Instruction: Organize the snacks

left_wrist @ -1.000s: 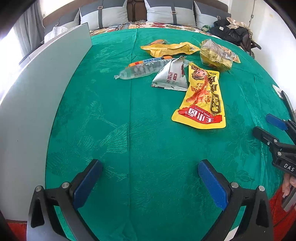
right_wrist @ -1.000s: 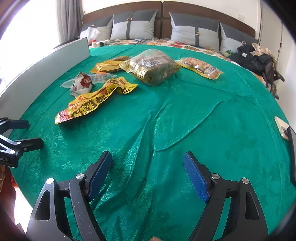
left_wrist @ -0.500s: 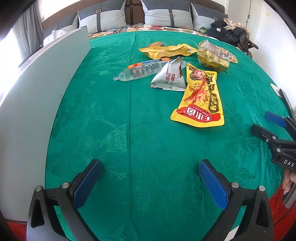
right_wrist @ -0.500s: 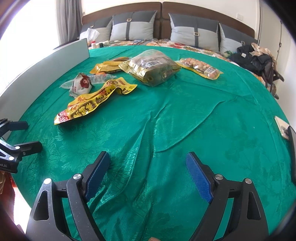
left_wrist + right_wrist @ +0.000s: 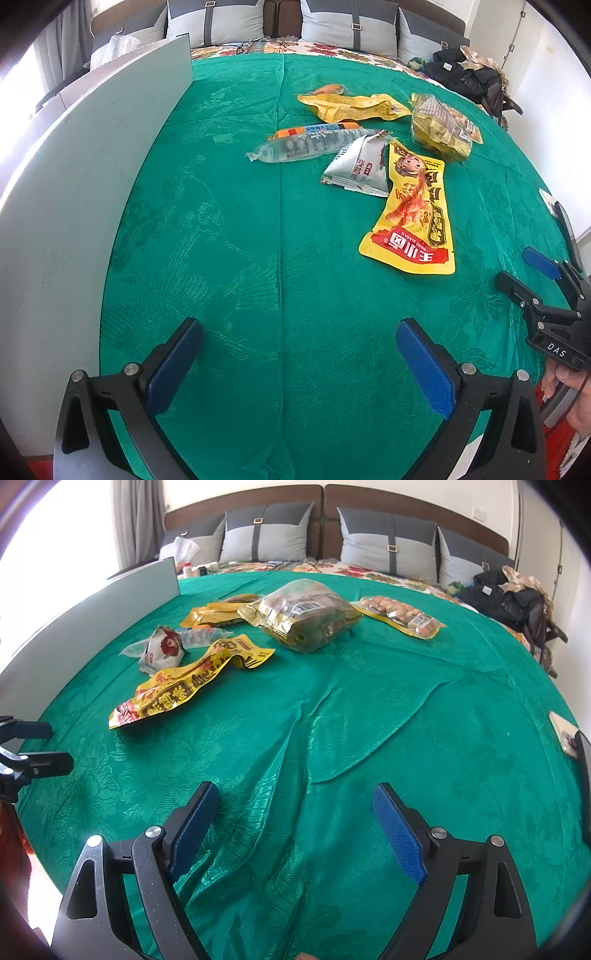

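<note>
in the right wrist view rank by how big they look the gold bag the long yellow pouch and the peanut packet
1. Gold bag and long yellow pouch: look alike in size, and the pouch lies nearer the camera, so unranked.
2. Peanut packet: smallest.

The long yellow foil snack pouch carried "WANG XIAOLU" beside large white Chinese characters on its red band. White letters "DAS" stood on the black plastic right gripper body. Other packet print was too small to read.
</note>
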Demonstrator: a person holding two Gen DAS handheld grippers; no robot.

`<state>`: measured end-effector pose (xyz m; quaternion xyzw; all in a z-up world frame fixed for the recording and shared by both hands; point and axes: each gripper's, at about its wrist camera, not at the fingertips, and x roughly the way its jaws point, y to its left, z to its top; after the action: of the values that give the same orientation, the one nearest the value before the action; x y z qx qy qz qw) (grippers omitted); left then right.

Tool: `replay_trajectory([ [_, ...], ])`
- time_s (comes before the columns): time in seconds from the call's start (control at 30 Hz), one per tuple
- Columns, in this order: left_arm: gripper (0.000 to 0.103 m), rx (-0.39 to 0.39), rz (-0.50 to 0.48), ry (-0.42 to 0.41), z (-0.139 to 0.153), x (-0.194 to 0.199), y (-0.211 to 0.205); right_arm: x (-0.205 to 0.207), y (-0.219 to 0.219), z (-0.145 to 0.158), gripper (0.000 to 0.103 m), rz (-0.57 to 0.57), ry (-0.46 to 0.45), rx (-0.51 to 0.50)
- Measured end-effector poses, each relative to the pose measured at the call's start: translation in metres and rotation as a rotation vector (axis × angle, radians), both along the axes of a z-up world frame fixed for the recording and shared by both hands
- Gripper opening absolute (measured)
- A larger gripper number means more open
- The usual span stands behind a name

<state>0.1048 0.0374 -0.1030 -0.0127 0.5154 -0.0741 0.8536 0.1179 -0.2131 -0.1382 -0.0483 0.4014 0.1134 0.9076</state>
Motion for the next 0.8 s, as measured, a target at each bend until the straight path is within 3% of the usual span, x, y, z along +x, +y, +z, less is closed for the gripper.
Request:
replay_trajectory([
  [0.3, 0.096, 0.014, -0.060, -0.093, 0.035, 0.067, -0.030, 0.000, 0.000, 0.000, 0.089, 0.000, -0.001, 0.000],
  [0.47, 0.084, 0.044, -0.070, -0.041, 0.016, 0.106, -0.055, 0.000, 0.000, 0.000, 0.089, -0.001, -0.001, 0.000],
  [0.63, 0.082, 0.084, -0.072, -0.019, -0.002, 0.119, -0.069, 0.000, 0.000, 0.000, 0.089, -0.001, -0.001, 0.000],
  [0.7, 0.073, 0.057, -0.058, -0.034, -0.003, 0.118, -0.066, 0.000, 0.000, 0.000, 0.089, -0.001, -0.001, 0.000],
  [0.77, 0.051, 0.069, -0.042, -0.052, -0.003, 0.115, -0.063, 0.000, 0.000, 0.000, 0.090, -0.001, -0.001, 0.000],
  [0.8, 0.049, 0.079, -0.043, -0.058, -0.003, 0.114, -0.061, 0.000, 0.000, 0.000, 0.090, -0.001, -0.001, 0.000],
])
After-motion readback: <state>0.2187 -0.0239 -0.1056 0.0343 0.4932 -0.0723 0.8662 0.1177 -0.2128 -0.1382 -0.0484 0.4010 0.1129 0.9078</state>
